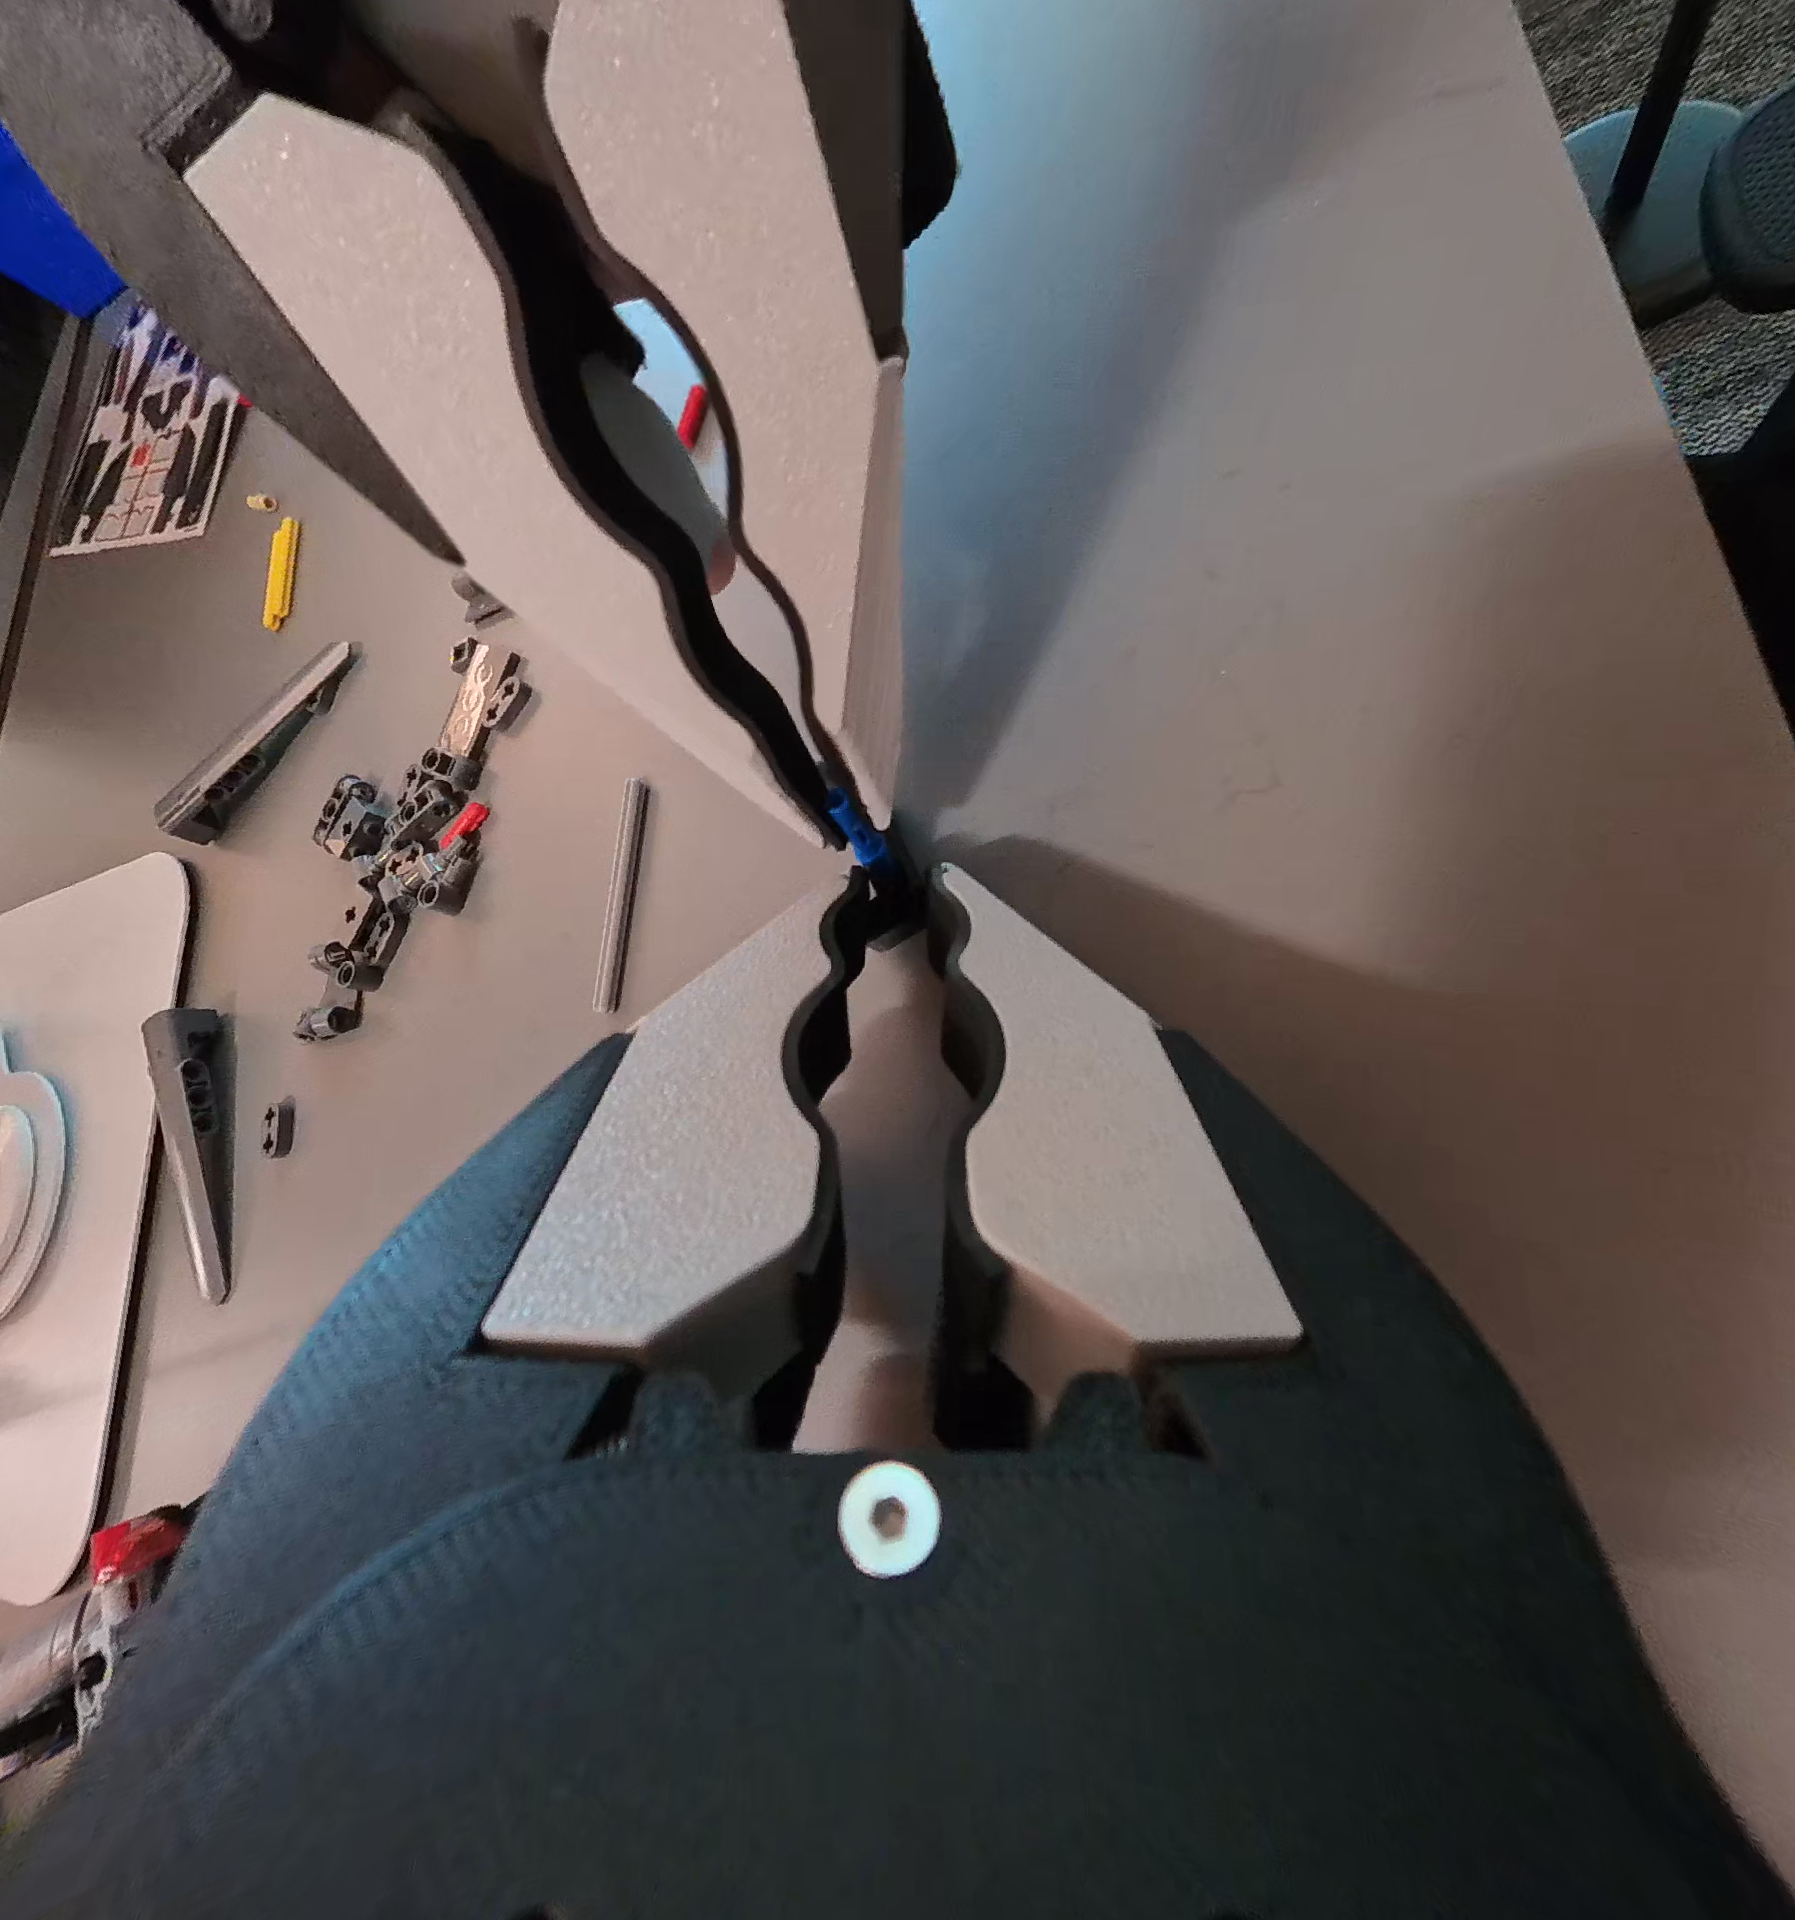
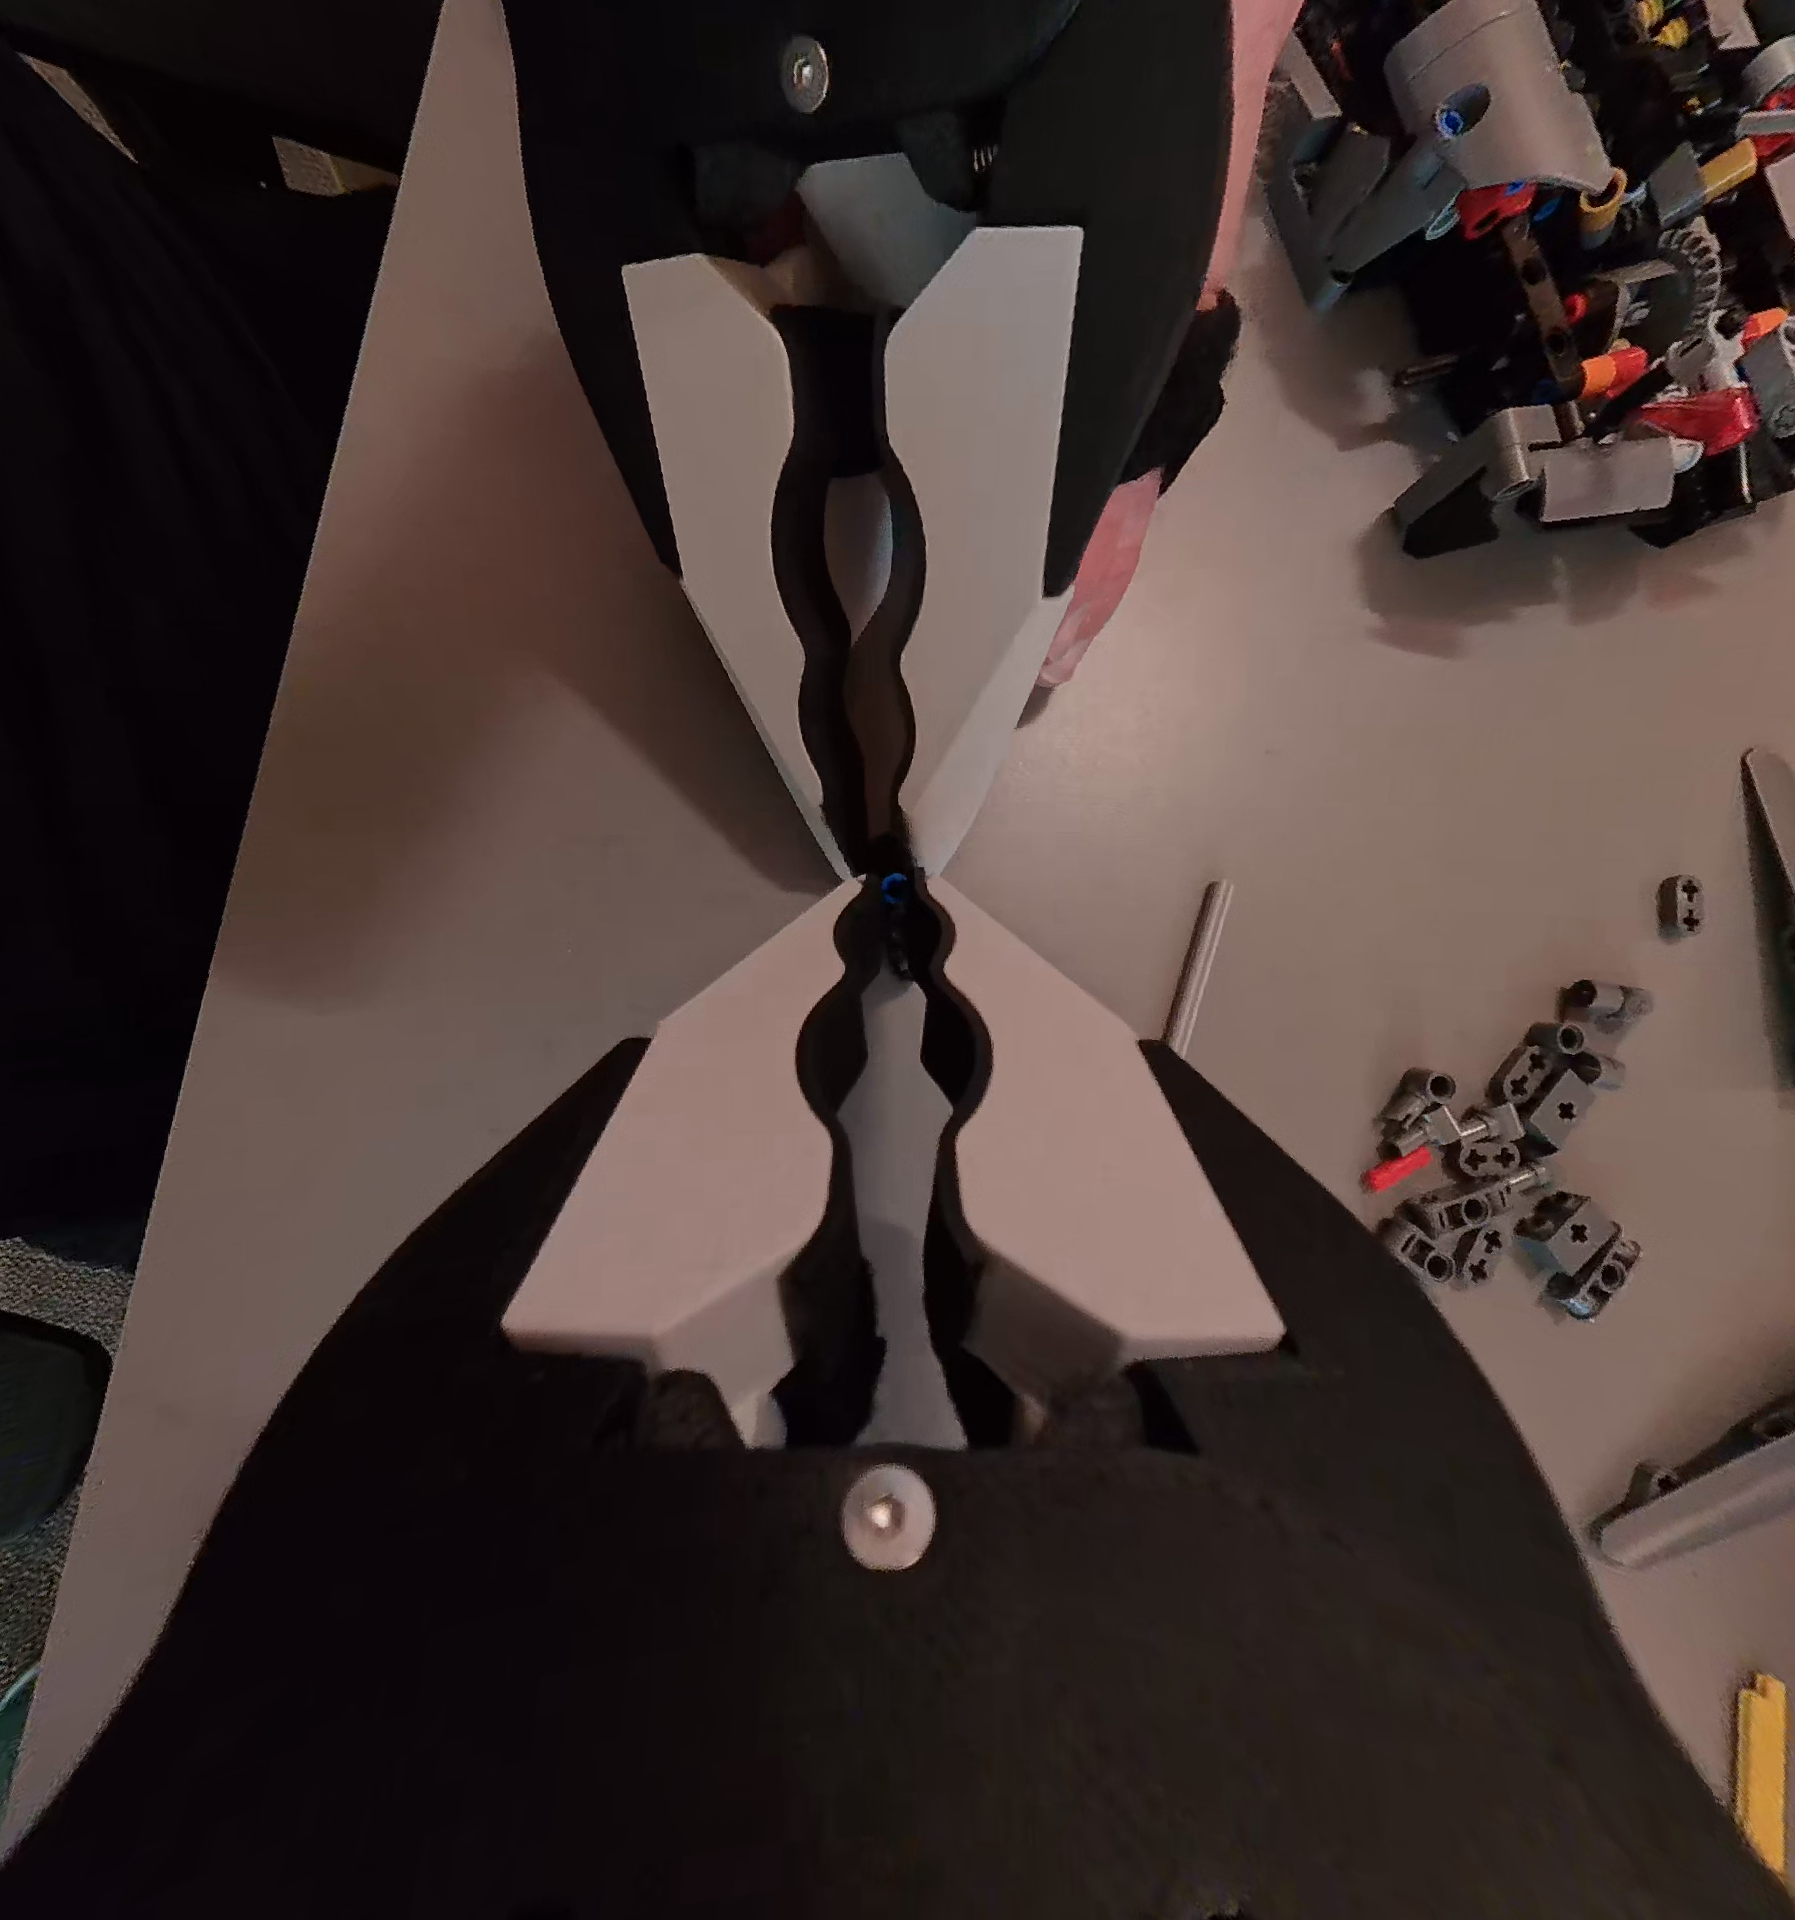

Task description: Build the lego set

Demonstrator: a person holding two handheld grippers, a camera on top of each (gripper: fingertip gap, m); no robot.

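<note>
The two grippers meet tip to tip above the grey table. My left gripper is shut on a small dark grey piece at its fingertips. My right gripper is shut on a small blue pin, which I see end-on here. In the left wrist view the right gripper comes in from the upper left, and the blue pin points out of its tips and touches the top of the dark piece. In the right wrist view the left gripper comes down from the top.
A cluster of loose grey connector pieces, a grey axle, a yellow beam, grey wedge panels and a sticker sheet lie on the table. A partly built model stands farther off. A chair stands beyond the table edge. Less than 4 cm separates the two grippers' tips.
</note>
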